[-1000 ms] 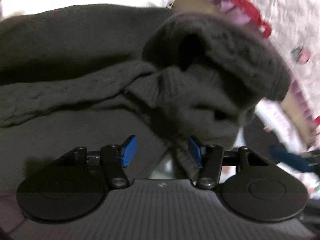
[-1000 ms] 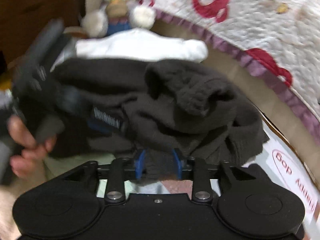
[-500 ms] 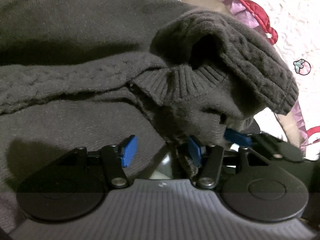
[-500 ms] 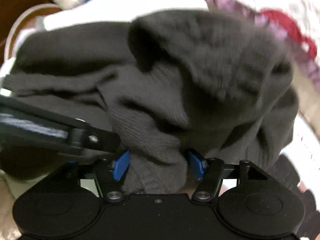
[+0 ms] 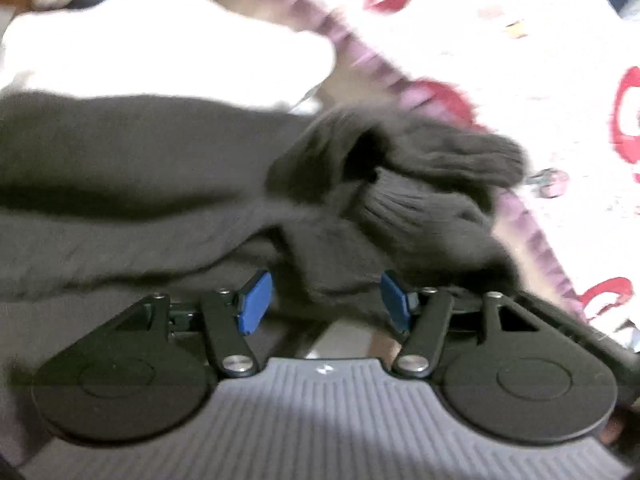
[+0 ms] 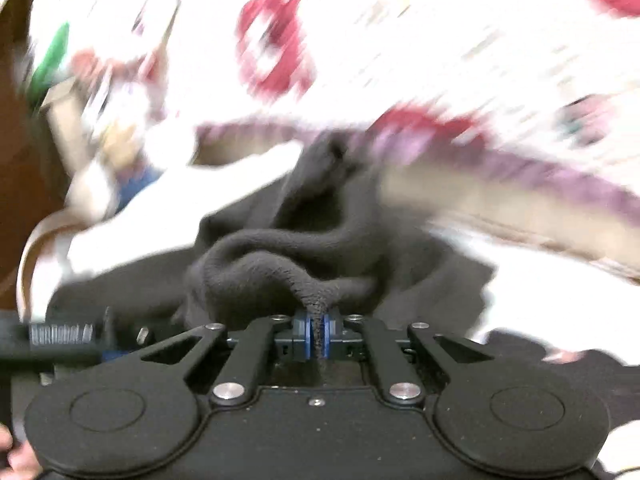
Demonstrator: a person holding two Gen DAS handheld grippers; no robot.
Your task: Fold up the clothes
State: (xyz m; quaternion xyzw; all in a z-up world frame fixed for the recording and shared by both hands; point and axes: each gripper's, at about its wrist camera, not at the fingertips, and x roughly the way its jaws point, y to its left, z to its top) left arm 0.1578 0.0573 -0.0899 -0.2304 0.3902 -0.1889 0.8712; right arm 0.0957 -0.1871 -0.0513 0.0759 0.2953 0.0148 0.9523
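My right hand-held gripper (image 6: 316, 334) clamps the dark knit sweater (image 6: 280, 256); my left hand-held gripper (image 5: 325, 300) gapes around bunched fabric. Folding looks barely begun.

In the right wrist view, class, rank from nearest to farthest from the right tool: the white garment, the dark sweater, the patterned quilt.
1. Dark sweater: pinched in the right tool, directly ahead.
2. White garment: behind the sweater, to the left.
3. Patterned quilt: farthest, across the top.

Left claw (image 5: 322, 300) spread wide, right claw (image 6: 316, 334) pinched tight on dark knit fabric (image 6: 280, 252)
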